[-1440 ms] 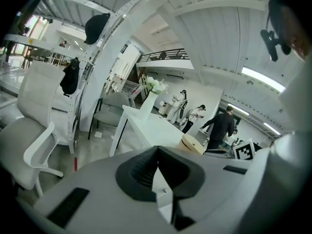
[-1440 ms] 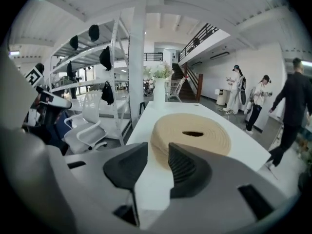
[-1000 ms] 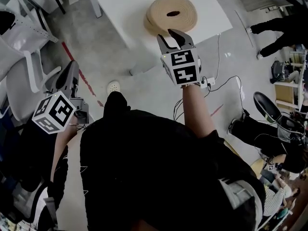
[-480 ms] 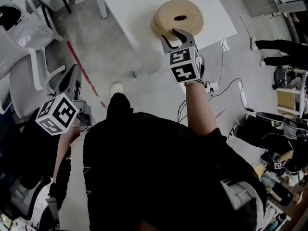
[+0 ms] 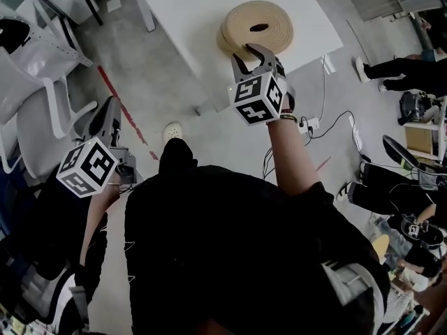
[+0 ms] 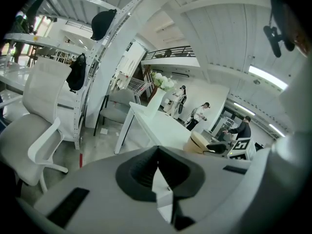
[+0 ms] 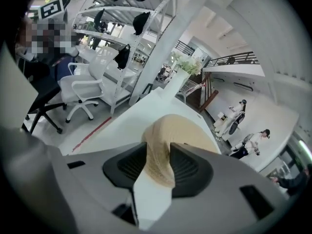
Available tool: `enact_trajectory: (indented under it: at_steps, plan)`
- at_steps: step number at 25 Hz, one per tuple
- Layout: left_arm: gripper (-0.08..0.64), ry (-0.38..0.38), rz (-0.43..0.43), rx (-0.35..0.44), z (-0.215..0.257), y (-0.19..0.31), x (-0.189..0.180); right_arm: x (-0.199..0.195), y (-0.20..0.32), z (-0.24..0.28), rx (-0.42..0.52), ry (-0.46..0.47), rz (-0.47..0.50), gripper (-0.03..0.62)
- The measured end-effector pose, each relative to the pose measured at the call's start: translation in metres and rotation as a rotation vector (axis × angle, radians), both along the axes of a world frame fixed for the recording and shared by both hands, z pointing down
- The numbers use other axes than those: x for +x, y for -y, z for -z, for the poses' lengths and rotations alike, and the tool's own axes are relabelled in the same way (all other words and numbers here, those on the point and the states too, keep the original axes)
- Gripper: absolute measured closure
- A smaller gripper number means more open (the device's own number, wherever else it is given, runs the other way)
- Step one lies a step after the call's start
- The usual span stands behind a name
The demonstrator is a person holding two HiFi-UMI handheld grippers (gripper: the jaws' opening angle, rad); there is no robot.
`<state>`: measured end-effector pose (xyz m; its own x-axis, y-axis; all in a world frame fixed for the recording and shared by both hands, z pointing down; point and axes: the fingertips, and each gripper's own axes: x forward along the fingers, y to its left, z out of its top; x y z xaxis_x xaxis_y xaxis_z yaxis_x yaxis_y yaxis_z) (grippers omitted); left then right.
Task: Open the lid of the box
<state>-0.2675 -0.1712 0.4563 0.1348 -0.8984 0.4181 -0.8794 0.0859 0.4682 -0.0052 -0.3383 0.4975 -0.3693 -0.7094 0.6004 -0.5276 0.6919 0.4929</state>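
We see the box point(image 5: 257, 26) as coarse woven fibre, tan and matt, on a smooth white tabletop point(image 5: 188, 12) with a faint sheen. The right tongs point(image 5: 253, 53) look like smooth grey plastic with black, ribbed, matt pads point(image 7: 187, 167), and the left tongs point(image 6: 157, 152) look the same. The floor point(image 5: 160, 68) is dull grey and rough like concrete; the chair point(image 6: 46, 96) is smooth white plastic.

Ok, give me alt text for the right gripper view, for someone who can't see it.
The right tool has its jaws gripping the near rim of a tan round box on a white table. Behind are white chairs, shelving and distant people.
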Motion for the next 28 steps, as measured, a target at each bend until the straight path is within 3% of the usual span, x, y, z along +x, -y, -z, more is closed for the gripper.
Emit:
enact_trajectory:
  at_steps: [7,10,14,28]
  plan:
    - [0.549,-0.006,-0.009,0.001,0.002,0.0,0.006,0.003,0.0,-0.004,0.097,-0.09,0.013,0.445]
    - [0.549,-0.011,-0.005,-0.003,0.0,-0.002,0.005,0.005,0.003,-0.005,0.103,-0.102,-0.015,0.482]
    - [0.549,-0.015,0.001,-0.002,-0.001,-0.007,0.006,0.004,0.003,-0.006,0.099,-0.116,-0.029,0.483]
    - [0.549,-0.013,0.002,0.007,0.002,-0.01,0.01,0.006,0.002,-0.006,-0.033,0.09,-0.129,0.495]
